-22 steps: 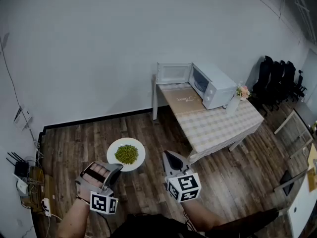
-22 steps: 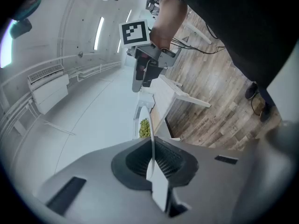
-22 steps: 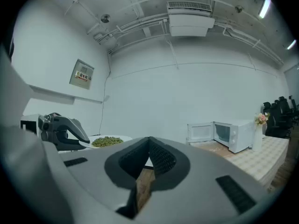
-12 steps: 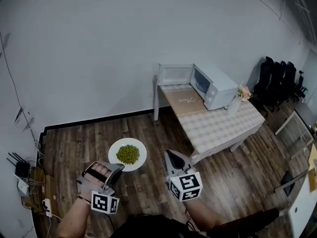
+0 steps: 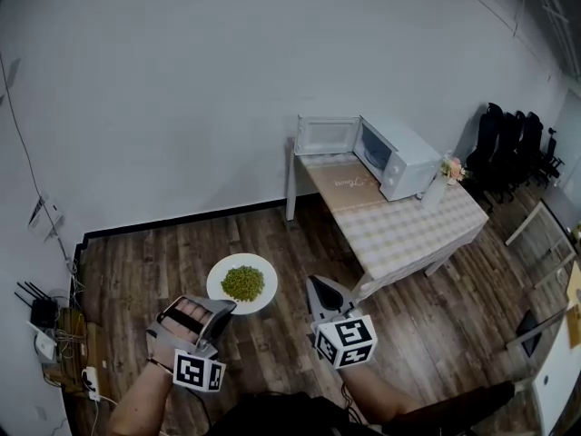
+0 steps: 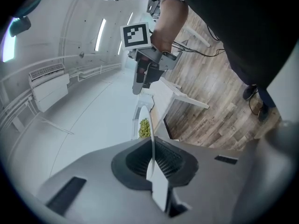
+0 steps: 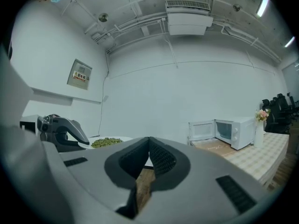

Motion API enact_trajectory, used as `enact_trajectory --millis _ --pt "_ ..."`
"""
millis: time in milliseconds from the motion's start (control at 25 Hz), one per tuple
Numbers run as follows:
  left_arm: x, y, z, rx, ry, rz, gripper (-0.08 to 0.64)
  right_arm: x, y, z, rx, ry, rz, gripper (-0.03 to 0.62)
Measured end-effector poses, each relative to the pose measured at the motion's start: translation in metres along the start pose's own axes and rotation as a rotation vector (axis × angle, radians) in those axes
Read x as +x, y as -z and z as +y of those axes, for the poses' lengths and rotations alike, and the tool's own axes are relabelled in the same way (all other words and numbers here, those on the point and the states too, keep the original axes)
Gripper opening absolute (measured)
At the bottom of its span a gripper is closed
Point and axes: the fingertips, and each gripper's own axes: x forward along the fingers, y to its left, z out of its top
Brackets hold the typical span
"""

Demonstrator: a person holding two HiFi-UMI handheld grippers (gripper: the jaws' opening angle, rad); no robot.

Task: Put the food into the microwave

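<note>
A white plate [image 5: 242,283] heaped with green peas [image 5: 241,282] is held level above the wooden floor. My left gripper [image 5: 222,303] is shut on its near rim. In the left gripper view the plate [image 6: 152,139] shows edge-on between the pads, with the peas [image 6: 144,128] beyond. My right gripper [image 5: 314,282] hangs to the right of the plate, shut and empty [image 7: 149,141]. The white microwave [image 5: 397,157] stands on the far table with its door [image 5: 325,136] swung open to the left; it also shows in the right gripper view [image 7: 233,132].
The table [image 5: 399,221] has a checked cloth and carries a vase of flowers [image 5: 445,173] beside the microwave. Black chairs [image 5: 510,143] stand at the far right. A router and cables [image 5: 41,321] lie by the left wall. Wooden floor [image 5: 272,234] stretches between me and the table.
The plate and both grippers have drifted slightly right and lower in the head view. The left grip on the plate is unchanged and the right gripper stays shut.
</note>
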Motion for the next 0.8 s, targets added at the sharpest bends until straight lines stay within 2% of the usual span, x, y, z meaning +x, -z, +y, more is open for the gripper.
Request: enact_trajectory --millis 440,800 --pt "-0.002 0.028 -0.005 0.024 0.011 -0.063 0.018 0.010 0.013 0.030 -0.007 0.051 0.028 0.009" --pt "0.021 0.055 0.000 -0.021 0.015 -0.032 0.018 0.039 0.016 0.024 -0.009 0.050 0.036 0.009"
